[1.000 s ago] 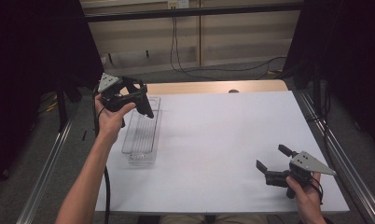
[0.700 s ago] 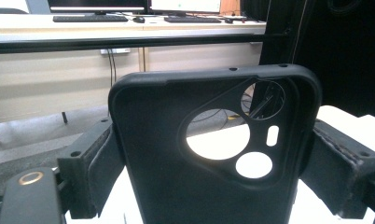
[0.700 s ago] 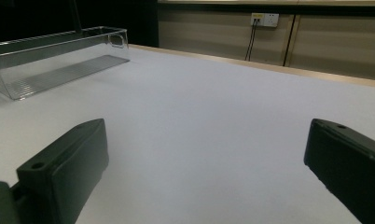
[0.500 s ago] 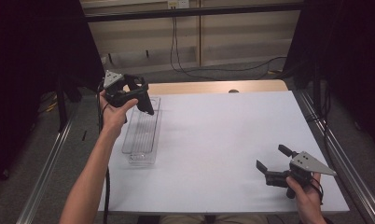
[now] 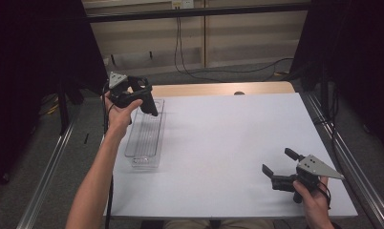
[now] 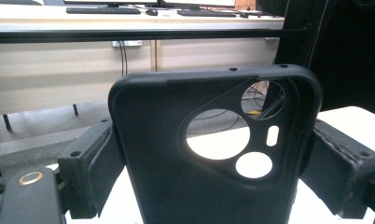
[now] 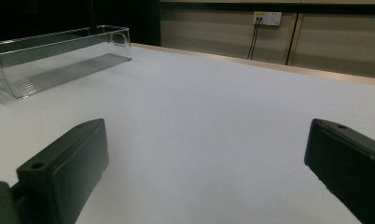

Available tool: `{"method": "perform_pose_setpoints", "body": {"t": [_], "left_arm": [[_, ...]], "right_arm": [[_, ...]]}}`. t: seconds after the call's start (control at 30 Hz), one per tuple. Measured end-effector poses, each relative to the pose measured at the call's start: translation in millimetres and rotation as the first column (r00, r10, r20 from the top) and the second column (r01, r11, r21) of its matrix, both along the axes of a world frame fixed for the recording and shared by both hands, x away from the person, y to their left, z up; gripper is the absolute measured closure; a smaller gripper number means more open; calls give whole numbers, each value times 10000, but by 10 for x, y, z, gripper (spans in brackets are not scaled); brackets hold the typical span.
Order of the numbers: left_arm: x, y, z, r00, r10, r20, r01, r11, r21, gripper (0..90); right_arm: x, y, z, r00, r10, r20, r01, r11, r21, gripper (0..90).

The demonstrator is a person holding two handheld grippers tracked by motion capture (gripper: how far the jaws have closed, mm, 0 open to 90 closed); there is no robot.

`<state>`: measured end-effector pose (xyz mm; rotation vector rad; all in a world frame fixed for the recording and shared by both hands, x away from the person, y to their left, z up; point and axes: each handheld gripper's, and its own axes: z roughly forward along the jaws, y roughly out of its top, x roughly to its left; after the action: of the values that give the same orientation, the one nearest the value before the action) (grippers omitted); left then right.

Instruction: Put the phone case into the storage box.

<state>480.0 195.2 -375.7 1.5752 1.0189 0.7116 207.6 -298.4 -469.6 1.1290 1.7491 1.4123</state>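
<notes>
Lifted slightly, left gripper [image 5: 149,106] jaws clamp the phone case [image 6: 209,154] between them.

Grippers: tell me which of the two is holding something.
The left gripper, raised over the clear tray, grips a black phone case; the right gripper sits open and empty.

Overhead view; two low gripper views

In the left gripper view, the bottom edge cuts off the lower part of the black phone case [image 6: 195,154], and we cannot see how deep it sits between the jaws. In the right gripper view, the left edge cuts the near end of the clear plastic tray [image 7: 45,56].
</notes>
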Motion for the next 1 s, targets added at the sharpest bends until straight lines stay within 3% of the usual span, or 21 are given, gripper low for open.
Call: {"method": "perform_pose_setpoints", "body": {"t": [0.07, 0.37, 0.83, 1.0], "left_arm": [[13, -22, -12, 9998, 198, -84, -197, 9998, 43, 136], [111, -82, -48, 9998, 181, -62, -179, 9996, 220, 136], [204, -95, -161, 9981, 594, -163, -593, 9982, 68, 136], [214, -118, -181, 9964, 822, -219, -817, 9964, 223, 136]], "right_arm": [[1, -3, -1, 10000, -29, 1, 29, 10000, -2, 0], [-2, -8, -3, 10000, -1, -23, 1, 10000, 14, 0], [-1, -14, -6, 9999, 60, -90, -60, 10000, 17, 0], [-4, -11, -5, 9999, 58, -90, -58, 10000, 21, 0]]}}
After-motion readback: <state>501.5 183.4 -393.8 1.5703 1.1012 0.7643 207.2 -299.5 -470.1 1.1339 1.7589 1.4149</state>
